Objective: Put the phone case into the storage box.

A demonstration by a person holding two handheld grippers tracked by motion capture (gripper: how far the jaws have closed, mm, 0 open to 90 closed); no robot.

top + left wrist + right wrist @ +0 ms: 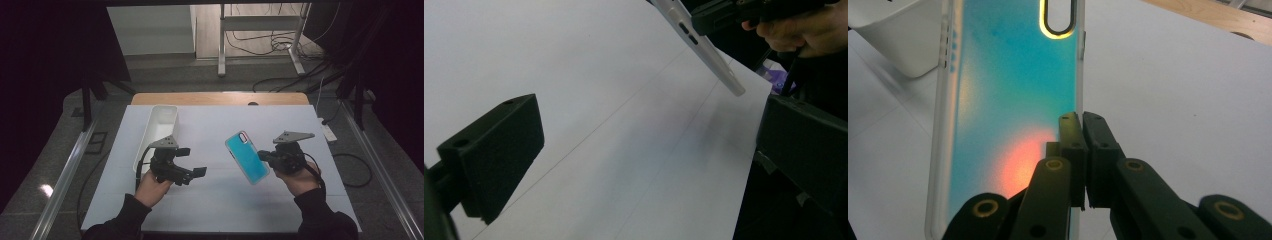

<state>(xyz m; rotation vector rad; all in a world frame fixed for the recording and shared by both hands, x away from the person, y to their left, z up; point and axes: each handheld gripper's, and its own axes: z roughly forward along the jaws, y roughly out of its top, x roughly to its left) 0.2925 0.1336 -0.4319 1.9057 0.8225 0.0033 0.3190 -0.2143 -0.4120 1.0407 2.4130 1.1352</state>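
Right now the right gripper (265, 158) pinches one long edge of the teal phone case (246, 157), holding it tilted above the white worktop (215, 200), well apart from the white bin (159, 131) at the far left. Opposite it, the left gripper (192, 161) stands released with nothing between its jaws, pointed toward the case. To take the case over cleanly, it should probably meet the free edge squarely and close firmly before the right lets go; an edge pinch this thin could twist.
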